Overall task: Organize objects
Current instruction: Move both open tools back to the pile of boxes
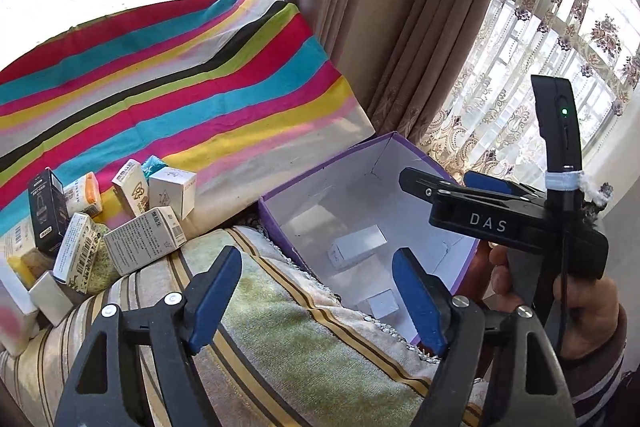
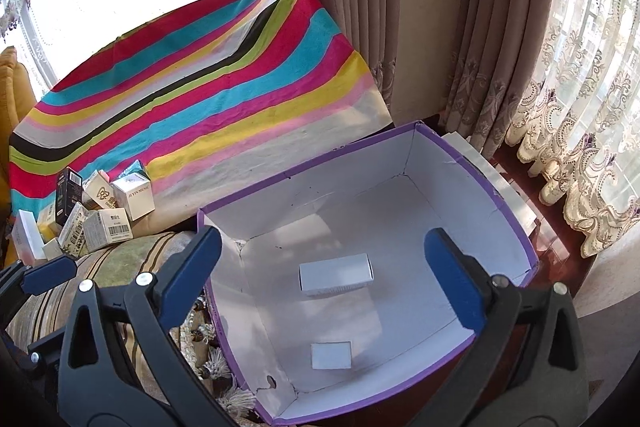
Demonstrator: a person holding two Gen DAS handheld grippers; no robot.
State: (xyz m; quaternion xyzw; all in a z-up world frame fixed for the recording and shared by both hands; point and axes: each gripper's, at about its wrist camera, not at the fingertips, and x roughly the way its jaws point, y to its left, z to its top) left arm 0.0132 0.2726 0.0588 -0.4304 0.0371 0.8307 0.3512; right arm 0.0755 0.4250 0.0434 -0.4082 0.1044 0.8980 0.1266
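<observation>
A purple cardboard box (image 2: pixel 516 223) with a white inside stands open at the sofa's right end; it also shows in the left wrist view (image 1: pixel 320 167). Two small white boxes lie in it, one (image 2: pixel 336 275) mid-floor and one (image 2: pixel 331 355) nearer. My right gripper (image 2: pixel 328 283) is open and empty above the box; it shows in the left wrist view (image 1: pixel 452 183). My left gripper (image 1: pixel 320 291) is open and empty above the sofa cushion, left of the box. A pile of small cartons (image 1: pixel 120 219) lies on the sofa to the left, also in the right wrist view (image 2: pixel 100 215).
A rainbow-striped cloth (image 1: pixel 180 79) covers the sofa back. The seat has a striped green and beige cover (image 1: pixel 280 327) with a tasselled edge (image 2: pixel 224 379). Curtains (image 2: pixel 460 27) and lace drapes (image 2: pixel 580 167) hang at the right by the window.
</observation>
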